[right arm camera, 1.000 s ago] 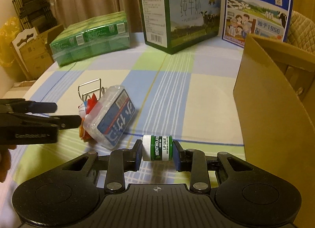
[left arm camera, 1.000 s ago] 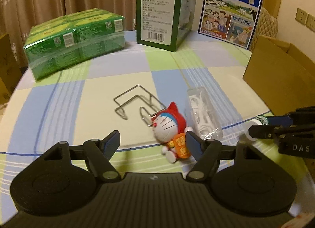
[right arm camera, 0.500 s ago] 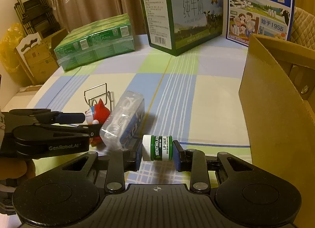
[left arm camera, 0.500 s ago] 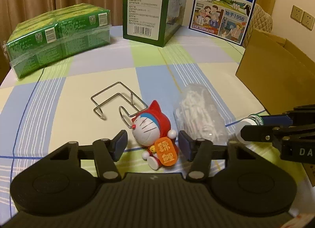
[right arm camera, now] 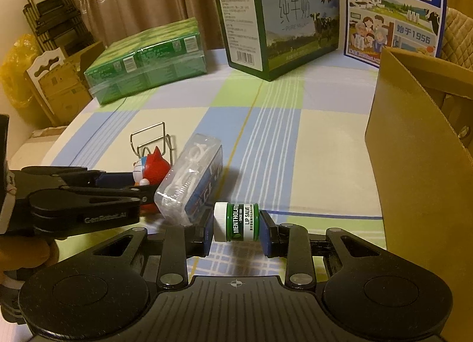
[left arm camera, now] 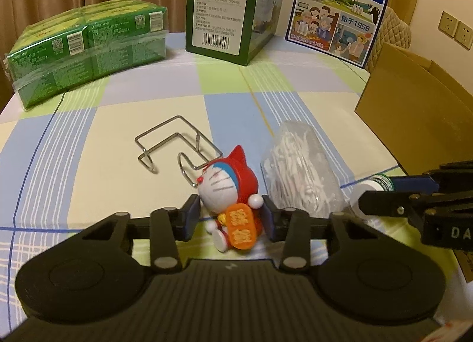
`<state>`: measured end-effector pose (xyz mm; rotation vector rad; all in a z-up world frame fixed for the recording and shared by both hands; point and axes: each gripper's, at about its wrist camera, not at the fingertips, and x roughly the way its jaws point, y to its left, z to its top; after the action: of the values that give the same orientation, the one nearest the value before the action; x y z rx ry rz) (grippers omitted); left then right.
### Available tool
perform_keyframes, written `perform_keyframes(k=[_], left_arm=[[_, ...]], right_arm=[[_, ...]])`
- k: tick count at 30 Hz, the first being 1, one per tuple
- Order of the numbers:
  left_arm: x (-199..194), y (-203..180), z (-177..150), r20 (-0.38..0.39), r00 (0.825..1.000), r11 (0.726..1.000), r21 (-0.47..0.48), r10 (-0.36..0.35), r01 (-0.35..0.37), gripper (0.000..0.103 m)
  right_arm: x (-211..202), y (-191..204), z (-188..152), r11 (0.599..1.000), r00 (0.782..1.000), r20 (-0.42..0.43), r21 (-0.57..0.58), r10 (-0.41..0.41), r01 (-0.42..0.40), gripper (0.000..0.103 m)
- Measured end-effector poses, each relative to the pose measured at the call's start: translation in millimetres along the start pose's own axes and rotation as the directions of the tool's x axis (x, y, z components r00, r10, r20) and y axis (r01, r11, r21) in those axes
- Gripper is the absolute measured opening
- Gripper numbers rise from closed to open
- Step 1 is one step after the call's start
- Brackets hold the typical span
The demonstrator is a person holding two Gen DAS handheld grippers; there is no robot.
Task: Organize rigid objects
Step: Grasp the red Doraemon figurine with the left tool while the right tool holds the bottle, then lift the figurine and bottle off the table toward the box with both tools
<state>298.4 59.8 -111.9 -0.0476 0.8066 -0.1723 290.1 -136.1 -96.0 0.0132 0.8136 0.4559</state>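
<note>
- Right tongs clamp a lip salve jar sideways, white cap to the left, just above the table.
- Left tongs wide, straddling a Doraemon figure lying on the table; pads close to it, contact can't tell.
- Clear floss-pick box just right of the figure, wire rack behind-left.
- Cardboard box at right edge.
</note>
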Motion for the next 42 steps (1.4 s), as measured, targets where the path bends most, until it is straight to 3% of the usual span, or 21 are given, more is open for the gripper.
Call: perform_keyframes(k=[1, 12, 15, 18, 30, 42], left_arm=[[-2.5, 0.8, -1.1, -0.005, 1.0, 1.0, -0.003, -0.002, 0.002, 0.025], [-40.3, -3.1, -27.6, -0.07, 0.997, 0.999, 0.047, 0.012, -0.009, 0.025], [-40.7, -4.6, -31.1, -0.065, 0.997, 0.998, 0.061, 0.035, -0.031, 0.026], [-36.4, -7.9, -31.9, -0.042, 0.997, 0.995, 0.078, 0.071, -0.068, 0.035], [-20.2, -7.6, -26.0, 0.005, 0.997, 0.994, 0.068, 0.082, -0.082, 0.036], [-14.1, -13.8, -23.9, 0.047, 0.994, 0.992, 0.068, 0.099, -0.102, 0.044]], right_arm=[[-0.5, -0.2, -0.2, 1.0, 1.0, 0.0, 0.001, 0.003, -0.003, 0.028], [-8.2, 1.2, 0.7, 0.999, 0.999, 0.011, 0.011, 0.03, -0.03, 0.028], [-9.3, 2.4, 0.3, 0.999, 0.999, 0.01, 0.008, 0.038, -0.038, 0.028], [-9.6, 1.2, 1.4, 0.999, 0.999, 0.012, 0.011, 0.041, -0.041, 0.028], [-9.9, 2.0, 3.7, 0.998, 0.998, 0.016, 0.019, 0.061, -0.061, 0.028], [-7.0, 4.1, 4.4, 0.997, 0.997, 0.009, 0.019, 0.074, -0.074, 0.028]])
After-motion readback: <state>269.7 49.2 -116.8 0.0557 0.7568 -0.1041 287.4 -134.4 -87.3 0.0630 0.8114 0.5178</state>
